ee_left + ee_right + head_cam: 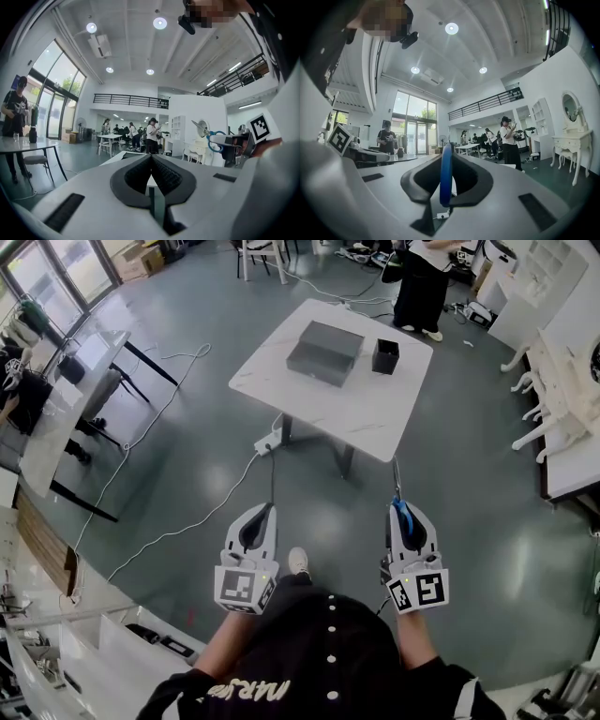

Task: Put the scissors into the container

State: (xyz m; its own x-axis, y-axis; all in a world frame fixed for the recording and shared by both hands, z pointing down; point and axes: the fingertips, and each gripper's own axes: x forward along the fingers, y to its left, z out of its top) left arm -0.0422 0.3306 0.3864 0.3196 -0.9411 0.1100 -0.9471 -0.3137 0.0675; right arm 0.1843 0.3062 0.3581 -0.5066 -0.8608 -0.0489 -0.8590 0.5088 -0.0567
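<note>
Right gripper (397,506) clamps the scissors (402,516) by the blue handle, blades forward for dropping into the container (385,355). Left gripper (269,509) is closed and empty.

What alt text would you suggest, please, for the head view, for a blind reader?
The right gripper holds blue-handled scissors above a grey floor, beside the empty left gripper. Ahead, a white table bears a grey box and a black container.

white table (375,416), power strip (267,442), standing person (420,287)
</note>
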